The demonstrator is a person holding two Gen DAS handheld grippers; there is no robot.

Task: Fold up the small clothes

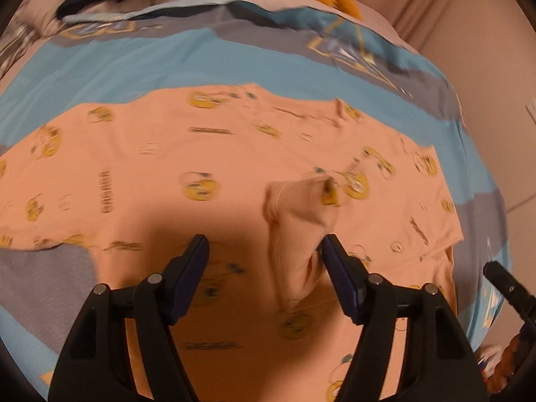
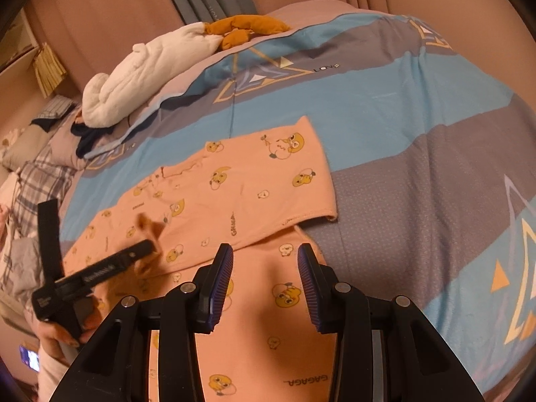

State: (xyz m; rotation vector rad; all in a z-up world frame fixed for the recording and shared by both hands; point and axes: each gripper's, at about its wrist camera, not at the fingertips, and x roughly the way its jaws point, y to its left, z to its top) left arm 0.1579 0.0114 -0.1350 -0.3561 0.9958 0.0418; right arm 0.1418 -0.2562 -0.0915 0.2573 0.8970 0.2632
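Note:
A small peach garment (image 1: 150, 181) printed with yellow cartoon ducks lies spread on the bed. It also shows in the right wrist view (image 2: 241, 187), with one part folded over another. My left gripper (image 1: 264, 248) is open just above it. A raised flap of the cloth (image 1: 298, 221) hangs against the inside of its right finger (image 1: 338, 268), and the jaws are not closed on it. My right gripper (image 2: 265, 258) is open and empty above the garment's near part. The left gripper (image 2: 100, 271) shows in the right wrist view, over the cloth's left side.
The bed has a blue and grey striped duvet (image 2: 418, 134). A white and orange plush toy (image 2: 150, 67) lies at the far side, with dark clothing (image 2: 87, 137) beside it. More bedding is piled at the left (image 2: 37, 181). Beige curtains (image 2: 100, 16) hang behind.

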